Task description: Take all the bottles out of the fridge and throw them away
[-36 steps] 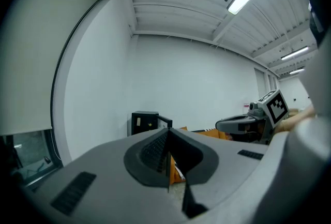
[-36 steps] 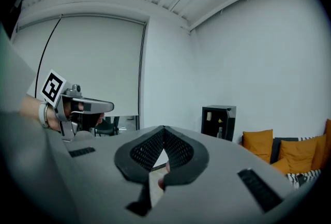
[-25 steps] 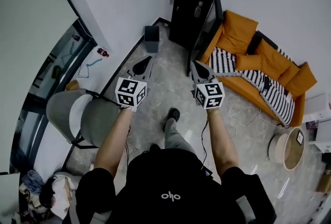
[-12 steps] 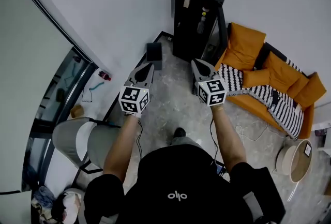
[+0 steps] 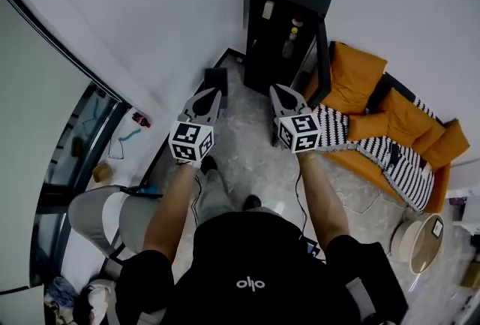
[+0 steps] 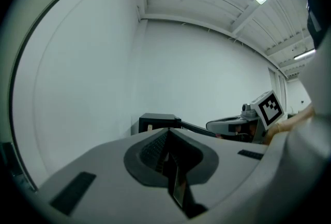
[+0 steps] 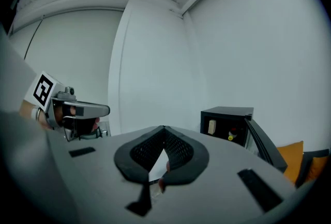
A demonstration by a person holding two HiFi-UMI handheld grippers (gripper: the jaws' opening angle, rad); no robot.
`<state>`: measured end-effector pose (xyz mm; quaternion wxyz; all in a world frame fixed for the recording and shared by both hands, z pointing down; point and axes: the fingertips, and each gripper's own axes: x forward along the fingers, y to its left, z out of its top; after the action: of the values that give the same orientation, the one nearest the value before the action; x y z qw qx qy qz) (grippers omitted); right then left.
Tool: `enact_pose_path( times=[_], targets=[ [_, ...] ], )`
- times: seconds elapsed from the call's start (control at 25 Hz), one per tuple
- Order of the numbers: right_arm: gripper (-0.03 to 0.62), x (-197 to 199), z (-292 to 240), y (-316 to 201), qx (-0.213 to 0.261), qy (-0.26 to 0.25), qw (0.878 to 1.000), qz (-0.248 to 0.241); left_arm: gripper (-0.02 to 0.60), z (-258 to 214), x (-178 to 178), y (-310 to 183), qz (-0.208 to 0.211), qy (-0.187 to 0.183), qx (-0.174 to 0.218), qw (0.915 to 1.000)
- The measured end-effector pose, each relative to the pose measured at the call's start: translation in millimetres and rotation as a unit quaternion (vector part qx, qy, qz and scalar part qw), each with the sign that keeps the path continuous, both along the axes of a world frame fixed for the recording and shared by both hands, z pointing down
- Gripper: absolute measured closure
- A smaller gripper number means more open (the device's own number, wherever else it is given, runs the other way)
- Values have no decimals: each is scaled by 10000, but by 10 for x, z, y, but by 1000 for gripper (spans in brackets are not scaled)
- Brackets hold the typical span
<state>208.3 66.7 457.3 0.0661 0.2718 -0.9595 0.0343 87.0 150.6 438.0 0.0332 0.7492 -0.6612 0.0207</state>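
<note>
A grey chair [image 5: 97,212], partly hidden by the person's arm, sits behind and left of the left gripper [image 5: 214,93], whose jaws are pressed together on nothing. A dark box [image 5: 216,76], too small to identify, shows just past its tip. Beside it, the right gripper [image 5: 275,89] is likewise closed and empty. Ahead of both stands the black fridge [image 5: 262,53], its door swung open; the bottles [image 5: 289,42] inside are too small to count. An orange sofa [image 5: 375,102] runs off right of the right gripper.
</note>
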Motion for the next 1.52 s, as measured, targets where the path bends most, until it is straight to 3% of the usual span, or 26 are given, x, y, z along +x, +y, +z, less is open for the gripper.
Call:
enact_pose_path(
  times=[0.48, 0.84, 1.04, 1.52],
  targets=[
    [592, -1151, 82, -1315, -67, 67, 9984, 559, 580, 104, -1174, -1564, 676, 131, -60, 9976],
    [592, -1861, 112, -2008, -299, 225, 9942, 1010, 580, 219, -1893, -2307, 1129, 211, -317, 9929],
    [592, -2063, 204, -2172, -321, 316, 9916, 1215, 580, 293, -2129, -2493, 1307, 211, -380, 9905],
    [592, -2203, 346, -2663, -417, 324, 9872, 1505, 580, 357, -2314, -2946, 1474, 201, -454, 9878]
  ],
)
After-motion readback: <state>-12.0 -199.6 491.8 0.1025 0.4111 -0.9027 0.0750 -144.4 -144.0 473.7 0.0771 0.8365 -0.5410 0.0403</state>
